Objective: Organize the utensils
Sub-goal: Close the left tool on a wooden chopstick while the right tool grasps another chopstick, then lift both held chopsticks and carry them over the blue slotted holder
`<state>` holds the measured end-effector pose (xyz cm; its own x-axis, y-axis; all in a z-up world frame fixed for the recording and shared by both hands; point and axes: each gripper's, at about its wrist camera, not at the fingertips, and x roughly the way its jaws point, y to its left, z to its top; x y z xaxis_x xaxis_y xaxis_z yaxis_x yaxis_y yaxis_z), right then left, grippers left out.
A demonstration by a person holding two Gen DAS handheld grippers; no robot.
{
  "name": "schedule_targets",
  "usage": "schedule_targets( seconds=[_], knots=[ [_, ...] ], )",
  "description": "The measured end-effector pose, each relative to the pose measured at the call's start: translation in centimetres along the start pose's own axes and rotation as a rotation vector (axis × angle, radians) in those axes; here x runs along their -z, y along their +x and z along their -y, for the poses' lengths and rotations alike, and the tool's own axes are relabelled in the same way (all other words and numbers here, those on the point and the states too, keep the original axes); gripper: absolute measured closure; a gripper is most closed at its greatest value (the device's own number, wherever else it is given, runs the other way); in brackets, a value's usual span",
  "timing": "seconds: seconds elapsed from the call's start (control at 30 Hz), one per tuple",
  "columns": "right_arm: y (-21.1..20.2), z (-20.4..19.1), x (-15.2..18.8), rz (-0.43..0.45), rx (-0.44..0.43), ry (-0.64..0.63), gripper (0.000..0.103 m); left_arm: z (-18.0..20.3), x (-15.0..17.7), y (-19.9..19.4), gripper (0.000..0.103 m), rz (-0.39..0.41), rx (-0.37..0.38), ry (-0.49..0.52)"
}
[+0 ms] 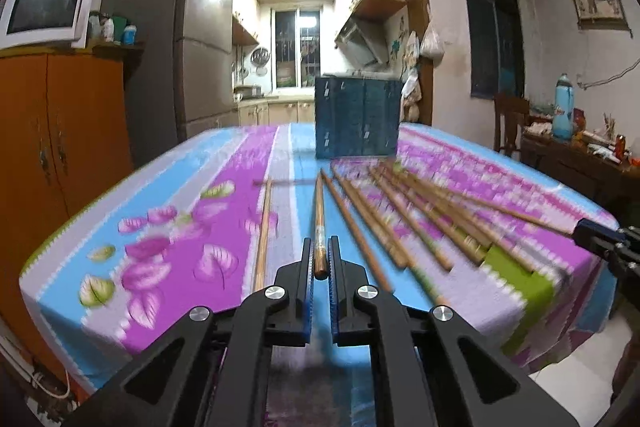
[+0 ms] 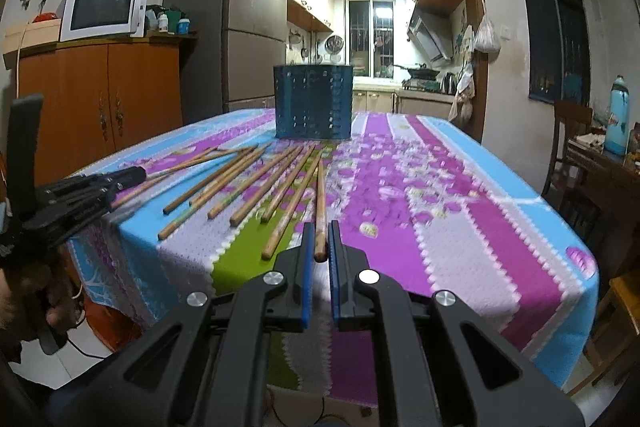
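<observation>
Kitchen light is spilling through a doorway at the top centre of both views, and a table under a striped, flower-printed tablecloth [image 2: 460,227] in pink, blue, lilac and green is filling the lower half of each frame. At the upper centre of the cloth a dark blue perforated utensil holder [image 2: 313,101] is standing upright, a tall tub with rows of small holes; whether anything is sitting inside it is not showing from these angles.

Judging by the spread, the sorting is barely getting under way. Nearly all the wooden chopsticks [image 2: 240,183] are lying loose on the cloth in a fan, left of centre in the right wrist view and right of centre in the left wrist view, a little way in front of the holder. They are slender, round sticks of brown wood, tapering toward the holder, some looking worn or mottled.

The left gripper [image 1: 320,259] is pinching the butt end of one chopstick [image 1: 319,223] between its ribbed blue pads, fingers drawn tight on it. The right gripper [image 2: 320,241] is likewise clamping a chopstick [image 2: 320,211] at its thick end, that stick running up the frame toward the holder. Both sticks appear to be resting low over the cloth, so carrying them to the holder is remaining, along with everything else in the fan.
</observation>
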<state>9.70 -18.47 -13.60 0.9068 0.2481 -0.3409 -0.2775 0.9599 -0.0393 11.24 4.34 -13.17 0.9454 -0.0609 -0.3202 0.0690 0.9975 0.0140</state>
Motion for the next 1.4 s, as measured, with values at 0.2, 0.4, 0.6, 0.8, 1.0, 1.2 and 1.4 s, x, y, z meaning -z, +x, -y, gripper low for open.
schedule_targets(
  seconds=[0.2,0.4,0.6,0.8,1.0,1.2,1.4],
  knots=[
    [-1.5,0.5,-3.0,0.081,0.010,-0.031,0.098,0.2,-4.2,-2.5,0.095,0.092,0.024,0.006],
    [-2.1,0.6,-7.4,0.154,0.001,-0.099,0.098,0.7,-8.4,-3.1,0.095,0.161,0.044,0.032],
    [-0.1,1.0,-13.2,0.157,-0.053,-0.157,0.098,1.6,-13.0,-1.7,0.095,0.191,0.065,0.082],
    [3.8,1.9,-18.3,0.102,-0.097,-0.154,0.098,2.4,-17.4,1.6,0.095,0.142,0.087,0.118],
    [6.8,2.0,-21.4,0.047,-0.114,-0.161,0.098,2.7,-20.9,4.3,0.095,0.091,0.101,0.133],
    [9.0,3.4,-23.8,-0.001,-0.132,-0.103,0.098,2.1,-23.4,5.8,0.095,0.071,0.108,0.100],
    [10.1,4.2,-27.0,-0.033,-0.155,-0.055,0.098,2.1,-26.4,6.8,0.095,0.055,0.119,0.068]
  ],
)
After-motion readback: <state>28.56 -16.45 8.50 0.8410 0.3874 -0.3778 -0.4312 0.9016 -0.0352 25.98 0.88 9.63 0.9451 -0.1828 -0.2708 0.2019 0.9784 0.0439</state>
